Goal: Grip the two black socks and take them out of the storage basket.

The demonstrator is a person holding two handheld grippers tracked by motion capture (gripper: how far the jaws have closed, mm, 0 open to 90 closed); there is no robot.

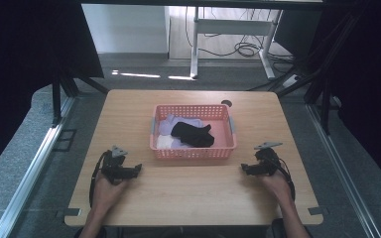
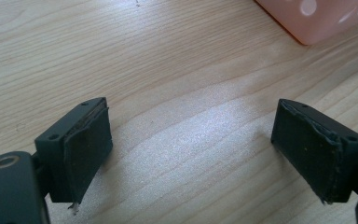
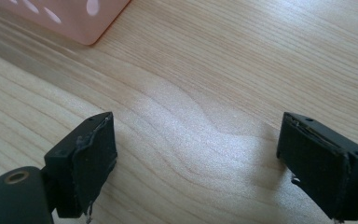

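The person has both hands resting on the wooden table (image 1: 188, 198), one gripper in each, and the pink basket (image 1: 193, 152) sits between and a little beyond them, toward the far middle of the tabletop.

The left gripper (image 1: 137, 169) lies at about 8 o'clock from the basket, near its front left corner but not touching it, jaws pointing in toward the table's middle. In the left gripper view its jaws stand wide apart with bare wood between them, nothing gripped; a corner of the basket shows at 1 o'clock in that view.

The right gripper (image 1: 244, 168) lies at about 4 o'clock from the basket, likewise near its front right corner and clear of it, jaws pointing inward. In the right gripper view the jaws are spread wide over bare tabletop, holding nothing, with the basket's corner at 11 o'clock.

Inside the basket lie a few pieces of cloth: a black one (image 1: 193, 134) on top near the centre, a pale purple one (image 1: 178, 123) under it toward 11 o'clock, and a white one (image 1: 164, 142) at the near left corner.

A small dark round hole (image 1: 226, 103) marks the table just past the basket at 1 o'clock.
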